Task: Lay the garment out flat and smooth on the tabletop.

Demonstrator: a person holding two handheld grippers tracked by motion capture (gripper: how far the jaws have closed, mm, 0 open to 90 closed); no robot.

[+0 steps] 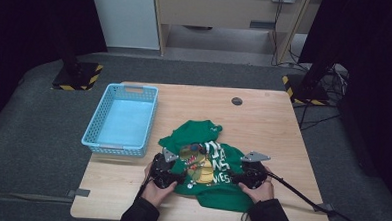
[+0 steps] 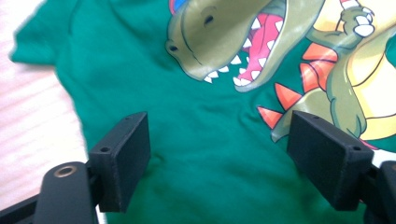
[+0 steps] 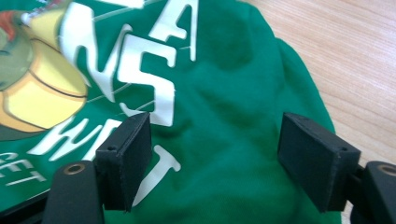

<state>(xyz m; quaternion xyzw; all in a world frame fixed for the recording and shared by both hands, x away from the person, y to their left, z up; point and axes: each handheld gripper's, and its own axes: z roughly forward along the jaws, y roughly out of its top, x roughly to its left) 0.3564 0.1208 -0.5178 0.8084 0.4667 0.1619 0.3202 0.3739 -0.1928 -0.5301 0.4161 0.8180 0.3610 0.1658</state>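
A green T-shirt (image 1: 201, 166) with a dinosaur print and white letters lies rumpled on the wooden table (image 1: 278, 129), near the front edge. My left gripper (image 1: 173, 175) hovers over the shirt's left side, jaws open, with plain green cloth (image 2: 205, 140) and the dinosaur's head (image 2: 224, 42) between and beyond them. My right gripper (image 1: 233, 178) sits over the shirt's right side, open too, its jaws spread over green fabric (image 3: 224, 154) beside the white lettering (image 3: 140, 70). Neither gripper holds any cloth.
A light blue plastic basket (image 1: 121, 118) stands at the table's left side, behind the left gripper. A dark round grommet (image 1: 237, 101) sits near the table's far edge. Bare wood (image 3: 355, 60) lies to the right of the shirt.
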